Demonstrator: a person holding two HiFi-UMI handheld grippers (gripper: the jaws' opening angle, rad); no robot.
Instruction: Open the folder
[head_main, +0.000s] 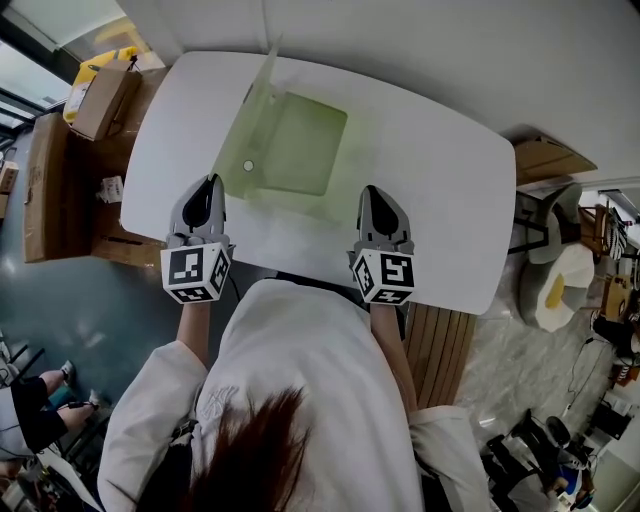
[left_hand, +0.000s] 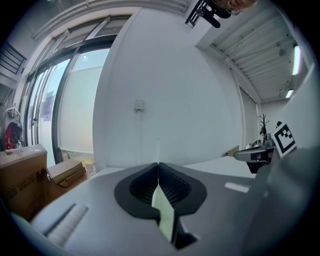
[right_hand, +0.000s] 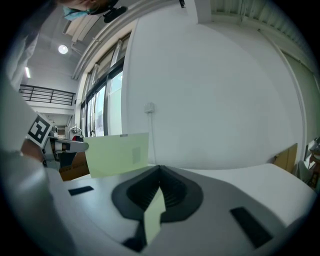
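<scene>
A translucent green folder (head_main: 297, 145) lies on the white table (head_main: 450, 200), spread open. Its left cover (head_main: 243, 115) stands up off the table, with my left gripper (head_main: 212, 182) shut on that cover's near edge. In the left gripper view the cover (left_hand: 162, 212) runs edge-on as a thin strip between the closed jaws. My right gripper (head_main: 371, 192) is shut on the folder's other leaf at its near right edge, and a green strip (right_hand: 155, 212) shows between its jaws. The right gripper view also shows the raised cover (right_hand: 117, 154) and the left gripper (right_hand: 65, 146) at left.
Cardboard boxes (head_main: 100, 100) are stacked on the floor beside the table's left end. A white chair (head_main: 560, 285) stands to the right of the table. A white wall rises just behind the table's far edge.
</scene>
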